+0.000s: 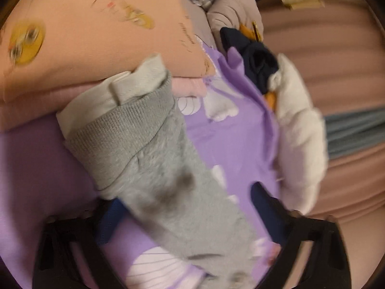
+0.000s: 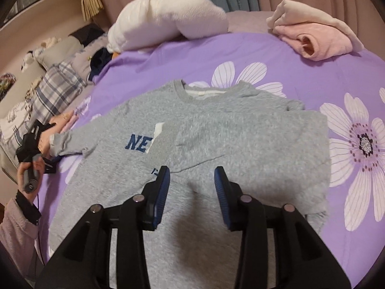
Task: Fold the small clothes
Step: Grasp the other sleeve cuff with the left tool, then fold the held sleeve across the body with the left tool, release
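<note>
Two claws, right claw [image 2: 191, 193] parted above fuzzy grey sweatshirt [image 2: 216, 130], left claw [image 1: 190, 219] apparently unclamped astride ribbed sleeve [image 1: 134, 130].

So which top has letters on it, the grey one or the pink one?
The grey sweatshirt spread flat under the right gripper has blue letters; the folded pink top behind shows none.

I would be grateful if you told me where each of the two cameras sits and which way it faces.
Left wrist: on the left gripper, looking down along the grey sweatshirt's sleeve, which lies between its fingers, toward a peach pillow; only the fingers show.
Right wrist: on the right gripper, open above the grey sweatshirt, facing across the purple bedspread; the person's left hand shows.
Shared: sweatshirt, bedspread, white plush.
</note>
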`<action>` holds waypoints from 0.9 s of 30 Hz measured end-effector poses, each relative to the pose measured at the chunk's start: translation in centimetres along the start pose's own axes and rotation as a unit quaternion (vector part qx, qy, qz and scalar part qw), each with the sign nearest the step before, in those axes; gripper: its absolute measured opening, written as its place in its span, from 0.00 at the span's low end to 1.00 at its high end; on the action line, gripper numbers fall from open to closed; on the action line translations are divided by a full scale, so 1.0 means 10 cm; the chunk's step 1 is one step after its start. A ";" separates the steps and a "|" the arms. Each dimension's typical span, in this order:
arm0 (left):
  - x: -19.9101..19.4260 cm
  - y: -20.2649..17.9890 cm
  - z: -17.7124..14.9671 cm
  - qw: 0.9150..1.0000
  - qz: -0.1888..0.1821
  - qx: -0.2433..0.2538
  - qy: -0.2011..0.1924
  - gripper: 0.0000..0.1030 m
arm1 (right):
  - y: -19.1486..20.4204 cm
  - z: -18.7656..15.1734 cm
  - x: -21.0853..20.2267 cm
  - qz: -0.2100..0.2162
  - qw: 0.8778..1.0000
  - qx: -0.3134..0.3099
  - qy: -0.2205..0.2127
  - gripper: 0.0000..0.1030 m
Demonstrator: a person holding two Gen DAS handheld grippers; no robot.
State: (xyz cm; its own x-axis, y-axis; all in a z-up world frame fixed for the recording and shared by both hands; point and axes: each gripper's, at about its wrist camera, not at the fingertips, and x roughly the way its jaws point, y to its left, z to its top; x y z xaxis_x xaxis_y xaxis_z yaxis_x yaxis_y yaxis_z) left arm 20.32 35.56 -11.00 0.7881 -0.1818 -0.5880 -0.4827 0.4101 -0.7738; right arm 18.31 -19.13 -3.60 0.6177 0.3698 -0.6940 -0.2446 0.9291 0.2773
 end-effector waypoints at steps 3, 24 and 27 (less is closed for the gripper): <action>0.08 -0.22 -0.11 0.994 0.059 0.094 0.020 0.01 | -0.03 -0.02 -0.04 -0.010 1.000 -0.003 -0.005 0.42; 0.04 -2.12 -1.69 0.890 0.024 0.455 0.020 0.01 | -0.30 -0.27 -0.20 0.001 0.999 0.052 -0.009 0.48; 0.34 -2.28 -2.65 0.818 0.019 0.567 0.093 0.01 | -0.38 -0.32 -0.23 -0.001 0.998 0.068 -0.010 0.50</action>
State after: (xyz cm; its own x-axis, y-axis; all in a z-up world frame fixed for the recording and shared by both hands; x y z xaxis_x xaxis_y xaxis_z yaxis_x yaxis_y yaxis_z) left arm 23.92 1.87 -1.62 0.6580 -0.2399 -0.7138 0.2435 0.9648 -0.0998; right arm 15.43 -23.50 -5.15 0.6330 0.3672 -0.6815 -0.1403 0.9202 0.3655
